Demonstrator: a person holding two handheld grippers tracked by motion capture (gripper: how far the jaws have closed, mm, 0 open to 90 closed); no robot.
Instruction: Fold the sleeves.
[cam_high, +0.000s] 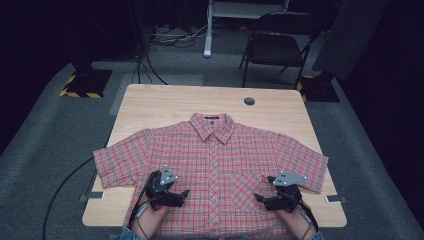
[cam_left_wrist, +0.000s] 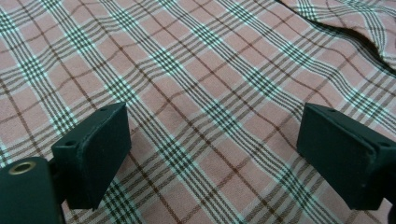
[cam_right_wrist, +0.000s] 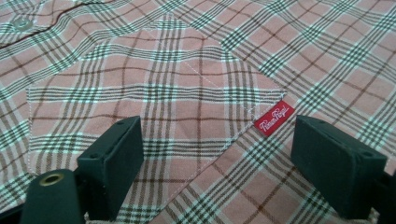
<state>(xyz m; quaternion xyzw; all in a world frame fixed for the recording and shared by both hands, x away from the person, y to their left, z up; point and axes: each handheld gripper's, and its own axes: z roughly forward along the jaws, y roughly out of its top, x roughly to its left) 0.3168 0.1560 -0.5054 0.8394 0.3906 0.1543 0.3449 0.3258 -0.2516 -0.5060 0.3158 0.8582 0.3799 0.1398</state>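
Two grippers, the left gripper (cam_high: 184, 192) and right gripper (cam_high: 259, 198), hover with jaws spread and empty over a plaid shirt (cam_high: 210, 165) lying flat, buttoned, face-up on the wooden table (cam_high: 165, 102). No fold appears made yet; the whole job seems ahead.

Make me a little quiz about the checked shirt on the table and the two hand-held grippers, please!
1. True or false: the shirt lies spread out flat, front side up, on the wooden table.
2. Which hand-held gripper is over the chest pocket with the small red label? A) left B) right
3. Fill in: the jaws of both the left hand-held gripper and the right hand-held gripper are ____, with nothing held.

Key
1. True: the collar and button strip face up.
2. B: the right gripper view shows the pocket between its jaws.
3. Open.
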